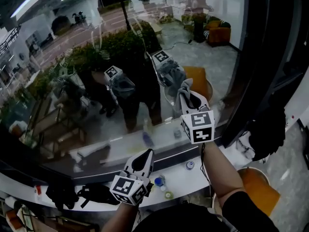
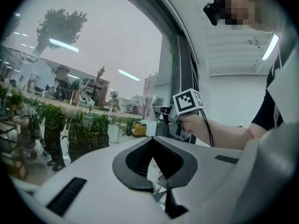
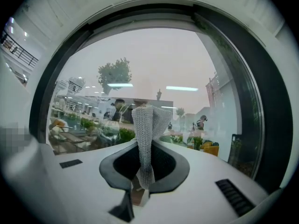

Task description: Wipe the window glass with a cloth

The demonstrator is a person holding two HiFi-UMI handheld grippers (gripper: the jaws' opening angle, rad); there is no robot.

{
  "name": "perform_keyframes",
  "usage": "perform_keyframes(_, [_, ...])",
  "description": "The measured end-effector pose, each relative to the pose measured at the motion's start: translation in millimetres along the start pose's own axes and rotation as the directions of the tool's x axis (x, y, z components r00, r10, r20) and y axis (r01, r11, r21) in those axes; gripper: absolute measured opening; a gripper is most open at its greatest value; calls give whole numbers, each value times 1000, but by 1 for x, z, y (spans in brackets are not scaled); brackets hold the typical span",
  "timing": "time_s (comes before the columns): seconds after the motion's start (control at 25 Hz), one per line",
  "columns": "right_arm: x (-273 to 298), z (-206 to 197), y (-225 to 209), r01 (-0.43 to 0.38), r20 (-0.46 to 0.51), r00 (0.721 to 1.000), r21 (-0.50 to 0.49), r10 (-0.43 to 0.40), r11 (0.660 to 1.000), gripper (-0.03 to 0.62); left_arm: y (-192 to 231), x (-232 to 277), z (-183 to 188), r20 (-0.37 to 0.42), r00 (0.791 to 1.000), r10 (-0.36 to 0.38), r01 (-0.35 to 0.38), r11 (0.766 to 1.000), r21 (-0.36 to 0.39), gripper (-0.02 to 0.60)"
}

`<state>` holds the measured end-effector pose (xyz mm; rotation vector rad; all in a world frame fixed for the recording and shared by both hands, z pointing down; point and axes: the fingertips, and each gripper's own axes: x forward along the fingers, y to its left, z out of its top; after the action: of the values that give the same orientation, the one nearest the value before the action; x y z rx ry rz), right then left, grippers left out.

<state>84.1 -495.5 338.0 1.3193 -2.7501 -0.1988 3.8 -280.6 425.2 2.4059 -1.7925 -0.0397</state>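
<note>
Person stands at the window glass (image 1: pixel 87 66), one tool per hand. Right tongs (image 1: pixel 192 100) are raised to the pane, right of centre, and clamped on a grey cloth (image 1: pixel 181 94). Cloth sticks out past the tips twd the far side, and its far end seems to touch the glass, meeting its own reflection there.

In the right gripper view the cloth (image 3: pixel 147 125) is a narrow waffle-weave strip. It's pinched low down btwn the tips of the right tongs (image 3: pixel 139 193), then rises up and away to the pane (image 3: pixel 154 59), spreading a bit at the top.

Left tongs (image 1: pixel 145 157) sit lower and nearer, left of the right tongs and well apart from the cloth, pointing at the bottom of the window. In the left gripper view the left tongs (image 2: pixel 160 189) are closed tip to tip w/ nothing btwn them.

Below the glass runs a white sill (image 1: pixel 207 178). A few small round bits (image 1: pixel 189 165) lie on it near the middle, and a dark bundle (image 1: pixel 72 195) lies at the left end. Can't tell what either is.
</note>
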Motion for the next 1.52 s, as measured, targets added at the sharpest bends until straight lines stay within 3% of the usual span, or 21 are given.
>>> perform_keyframes(0.32, [-4, -5, -28, 55, -33, 998, -25, -56, 998, 52, -5, 14, 5, 20, 999, -36, 37, 999, -26, 6])
perform_keyframes(0.64, [-5, -21, -59, 107, -57, 993, -12, -108, 994, 52, -10, 27, 2, 10, 998, -64, 64, 998, -6, 6])
perform_keyframes(0.92, [-3, -14, -42, 105, -44, 993, -21, -106, 994, 52, -1, 20, 5, 3, 997, -71, 71, 997, -16, 6])
perform_keyframes(1.28, [-2, -23, -51, 121, -31, 992, -15, -122, 993, 52, 5, 23, -5, -3, 998, -67, 67, 998, 3, 6])
perform_keyframes(1.52, [-6, -25, -54, 122, -31, 992, -15, -122, 992, 52, 3, 24, -6, 1, 998, -55, 55, 998, -32, 6])
